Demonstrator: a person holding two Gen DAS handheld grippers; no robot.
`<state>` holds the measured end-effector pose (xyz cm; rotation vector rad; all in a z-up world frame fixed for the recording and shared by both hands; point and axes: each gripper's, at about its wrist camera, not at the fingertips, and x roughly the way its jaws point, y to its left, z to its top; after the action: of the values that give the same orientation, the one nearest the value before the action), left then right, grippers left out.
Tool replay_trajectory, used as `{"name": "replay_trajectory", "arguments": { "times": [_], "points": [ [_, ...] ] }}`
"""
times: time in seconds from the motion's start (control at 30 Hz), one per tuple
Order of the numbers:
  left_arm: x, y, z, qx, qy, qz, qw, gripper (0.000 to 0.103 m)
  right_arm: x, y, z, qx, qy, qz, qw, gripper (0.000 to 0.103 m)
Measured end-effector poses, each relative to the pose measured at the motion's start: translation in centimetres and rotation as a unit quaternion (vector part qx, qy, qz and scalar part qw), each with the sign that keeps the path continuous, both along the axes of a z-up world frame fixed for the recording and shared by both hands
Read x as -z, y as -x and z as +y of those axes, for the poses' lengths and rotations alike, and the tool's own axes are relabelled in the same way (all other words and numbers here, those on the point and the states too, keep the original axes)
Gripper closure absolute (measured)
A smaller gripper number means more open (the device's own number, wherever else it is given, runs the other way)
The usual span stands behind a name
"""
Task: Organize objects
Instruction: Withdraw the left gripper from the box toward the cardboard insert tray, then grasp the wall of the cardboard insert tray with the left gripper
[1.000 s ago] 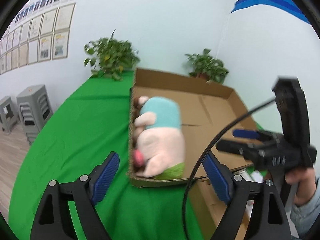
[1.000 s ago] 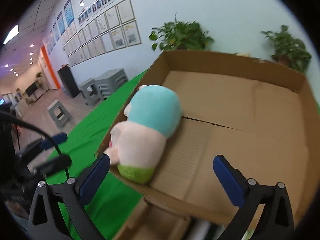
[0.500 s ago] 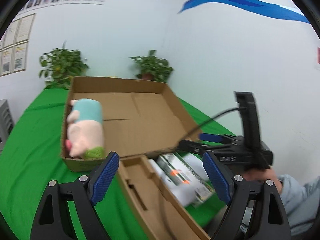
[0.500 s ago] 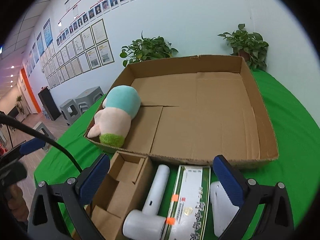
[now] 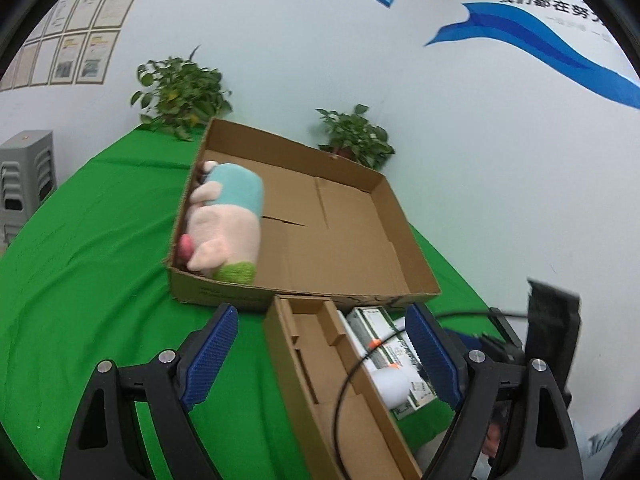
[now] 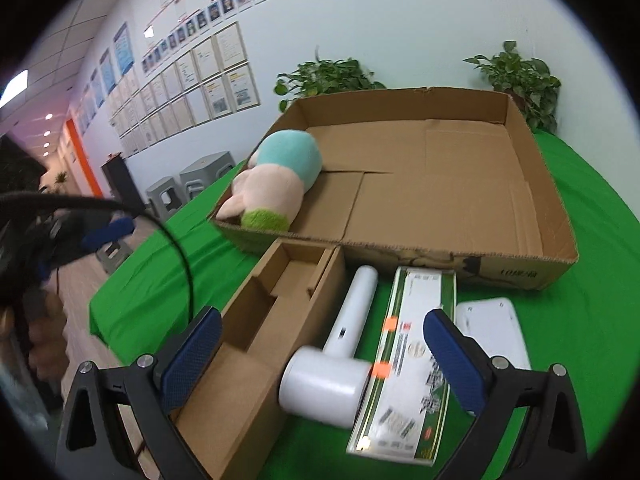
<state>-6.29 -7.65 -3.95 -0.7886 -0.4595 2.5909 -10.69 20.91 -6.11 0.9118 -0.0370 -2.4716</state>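
Observation:
A large open cardboard box [image 6: 520,216] [image 5: 404,240] stands on the green table. A plush toy [image 6: 276,184] [image 5: 226,224], teal, pink and green, lies along the box's left wall. In front of the box are a smaller cardboard insert box [image 6: 256,320] [image 5: 320,364], a white hair dryer [image 6: 340,344] [image 5: 392,384], a green-and-white flat package [image 6: 412,356] [image 5: 384,340] and a white flat item [image 6: 492,328]. My right gripper [image 6: 320,356] is open and empty above the hair dryer. My left gripper [image 5: 322,354] is open and empty above the insert box.
Two potted plants [image 5: 180,88] [image 5: 356,136] stand at the table's far edge against the wall. Grey stools [image 6: 188,184] stand on the floor to the left. The green table [image 5: 80,240] extends left of the box. A black cable [image 5: 348,380] hangs across the left wrist view.
Both grippers have pulled back from the large box, so the near objects now show. The left view has swung back toward the box. Both stay open and empty.

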Motion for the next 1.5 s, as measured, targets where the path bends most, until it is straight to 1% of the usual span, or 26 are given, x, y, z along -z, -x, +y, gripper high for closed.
{"name": "replay_trajectory", "arguments": {
  "times": [0.1,0.17,0.2,0.23,0.27,0.37,0.43,0.47,0.53,0.57,0.6,0.63,0.67,0.7,0.77,0.83,0.87,1.03,1.2,1.33,1.43,1.5],
  "points": [
    [0.7,0.6,-0.9,-0.008,-0.003,-0.02,0.9998,0.019,1.5,-1.5,-0.4,-0.03,-0.013,-0.013,0.999,0.019],
    [1.9,1.4,-0.5,0.005,0.002,-0.041,0.9992,0.019,2.8,-1.5,-0.7,-0.033,-0.016,-0.035,0.999,0.022],
    [2.6,1.9,-0.1,0.012,0.007,-0.05,0.9986,0.021,3.1,-1.3,-0.8,-0.03,-0.013,-0.045,0.998,0.023],
    [3.4,2.4,0.3,0.02,0.011,-0.061,0.9979,0.026,3.4,-1.0,-0.9,-0.026,-0.009,-0.054,0.998,0.023],
    [4.2,3.0,0.9,0.025,0.015,-0.074,0.9968,0.028,3.5,-0.8,-1.1,-0.022,-0.007,-0.056,0.998,0.023],
    [6.7,5.3,1.7,0.025,0.025,-0.118,0.9924,0.037,3.4,-0.5,-2.0,-0.015,-0.028,-0.044,0.999,0.023],
    [8.3,6.8,2.2,0.028,0.035,-0.142,0.9888,0.048,3.4,-0.5,-2.2,-0.012,-0.035,-0.039,0.999,0.023],
    [9.2,7.4,2.4,0.032,0.038,-0.154,0.9869,0.05,3.4,-0.6,-2.2,-0.012,-0.037,-0.037,0.999,0.023],
    [10.0,8.0,2.8,0.04,0.035,-0.168,0.9843,0.056,3.4,-0.8,-2.1,-0.007,-0.043,-0.031,0.999,0.028],
    [10.5,8.1,3.0,0.045,0.036,-0.173,0.9832,0.057,3.4,-1.0,-2.0,-0.003,-0.047,-0.027,0.999,0.033],
    [10.8,8.1,3.5,0.051,0.043,-0.178,0.9819,0.061,3.4,-1.1,-1.9,-0.002,-0.049,-0.024,0.999,0.035],
    [10.9,8.0,3.9,0.054,0.05,-0.181,0.9807,0.066,3.4,-1.2,-1.8,-0.002,-0.048,-0.023,0.999,0.036],
    [11.2,7.8,4.3,0.057,0.06,-0.185,0.9794,0.068,3.4,-1.3,-1.8,-0.003,-0.048,-0.022,0.999,0.036],
    [11.3,7.6,4.6,0.061,0.063,-0.186,0.9787,0.071,3.3,-1.4,-1.9,-0.004,-0.049,-0.02,0.999,0.038],
    [11.2,6.9,5.1,0.067,0.067,-0.181,0.979,0.081,3.1,-1.7,-2.2,-0.012,-0.049,-0.015,0.999,0.042],
    [10.8,6.4,5.6,0.056,0.091,-0.174,0.979,0.086,3.0,-2.0,-2.7,-0.018,-0.05,-0.01,0.999,0.042],
    [10.6,6.0,5.7,0.049,0.102,-0.172,0.9785,0.087,2.9,-2.1,-3.0,-0.025,-0.049,-0.009,0.998,0.042],
    [10.2,4.7,4.8,0.022,0.112,-0.177,0.9776,0.094,3.3,-2.1,-4.6,-0.053,-0.036,-0.025,0.998,0.042],
    [9.4,2.5,2.2,-0.024,0.108,-0.176,0.9781,0.098,3.3,-2.0,-7.3,-0.087,-0.025,-0.037,0.995,0.043],
    [9.0,1.0,0.3,-0.054,0.096,-0.174,0.9786,0.098,3.5,-2.1,-10.1,-0.113,-0.031,-0.046,0.992,0.043],
    [8.9,0.0,-0.9,-0.075,0.081,-0.178,0.9778,0.097,3.8,-2.1,-11.4,-0.113,-0.045,-0.044,0.992,0.043],
    [8.9,-0.7,-1.3,-0.086,0.079,-0.179,0.9768,0.096,3.8,-2.0,-11.8,-0.111,-0.048,-0.047,0.992,0.044]
  ]
}}
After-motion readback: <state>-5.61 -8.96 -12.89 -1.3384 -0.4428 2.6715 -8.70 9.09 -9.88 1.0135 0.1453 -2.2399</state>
